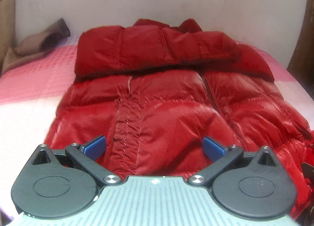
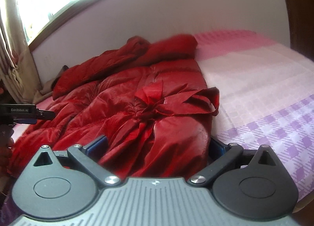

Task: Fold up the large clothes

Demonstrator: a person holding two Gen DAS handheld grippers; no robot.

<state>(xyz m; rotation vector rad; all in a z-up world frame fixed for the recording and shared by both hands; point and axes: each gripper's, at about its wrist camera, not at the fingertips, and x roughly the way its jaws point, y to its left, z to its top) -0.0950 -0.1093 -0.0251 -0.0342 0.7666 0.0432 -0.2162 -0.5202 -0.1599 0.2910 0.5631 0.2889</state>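
— A red puffer coat (image 1: 157,92) lies spread on the bed (image 2: 265,81), sleeves folded across its chest, hem nearest the person. Both grippers hang low over that hem. What are the jaws doing?

— The left gripper (image 1: 154,145) stands spread, blue pads apart above the coat's lower front, nothing between them that they press. The right gripper (image 2: 159,145) is spread just as wide, straddling the hem corner by the knotted belt (image 2: 166,104); the fabric bulges up between the pads, but I can't see them pinching it.

— So the next fold looks like hem up to collar?

— That's my reading. To do it well, each gripper should bite a full thickness of the padded hem, one near each side seam, then lift together so the slippery shell doesn't slide askew. The loose belt loop could drag out; best tucked inside the fold.

— Any baskets or boxes to receive it?

— None visible. Only a brown garment (image 1: 45,39) bunched at the bed's far corner and a curtain (image 2: 11,45) by the window.
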